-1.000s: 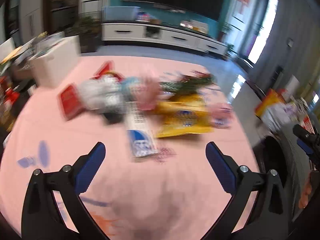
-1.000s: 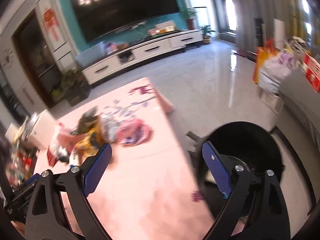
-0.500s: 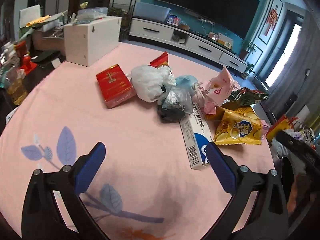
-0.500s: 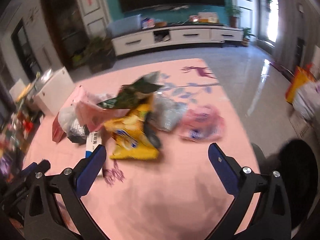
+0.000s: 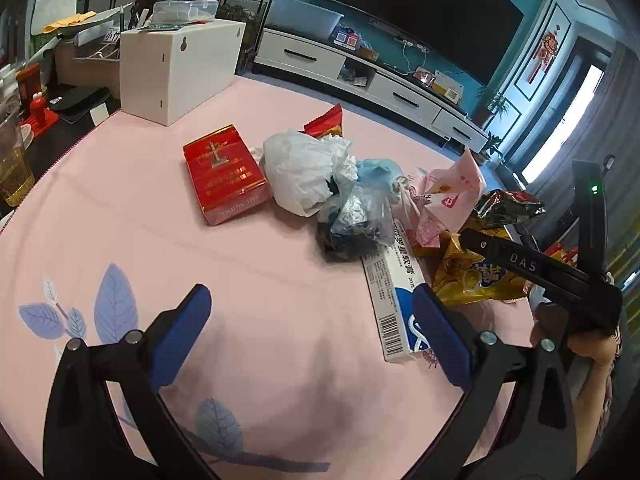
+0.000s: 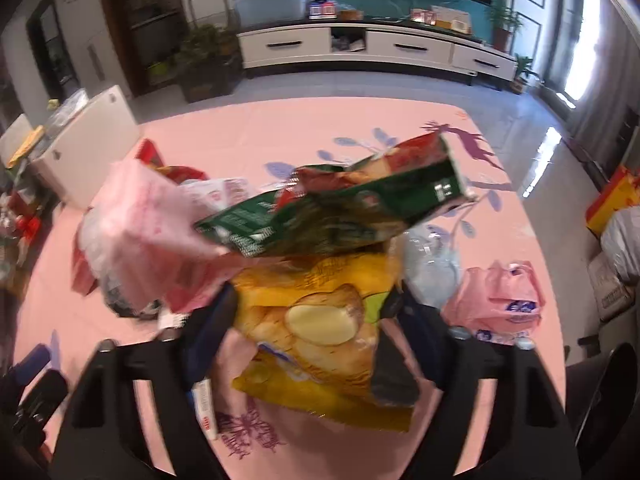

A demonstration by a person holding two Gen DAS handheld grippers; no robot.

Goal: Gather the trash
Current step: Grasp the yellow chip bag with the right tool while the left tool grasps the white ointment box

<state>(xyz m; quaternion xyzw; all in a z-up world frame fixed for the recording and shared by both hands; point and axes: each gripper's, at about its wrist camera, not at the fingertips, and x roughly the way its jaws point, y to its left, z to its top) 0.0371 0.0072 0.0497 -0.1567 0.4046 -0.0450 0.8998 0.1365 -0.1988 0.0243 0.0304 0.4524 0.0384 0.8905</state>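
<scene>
A pile of trash lies on the pink tablecloth. A yellow chip bag lies between the fingers of my right gripper. Its jaws are closing, the pads at the bag's two sides, and the bag is not visibly squeezed. A green snack bag and a pink wrapper lie just beyond it. My left gripper hovers open over bare cloth, short of the pile. Ahead of it are a red box, a white plastic bag, a dark crumpled bag and a white-and-blue carton.
A white box stands at the table's far left. A glass of yellow liquid sits off the left edge. A pink plastic bag lies right of the right gripper. A black bin stands beyond the table's right edge.
The right gripper swung from over the black bin to the pile and its jaws narrowed around the yellow chip bag. The left gripper came nearer the table; the right gripper's body now shows in its view.
</scene>
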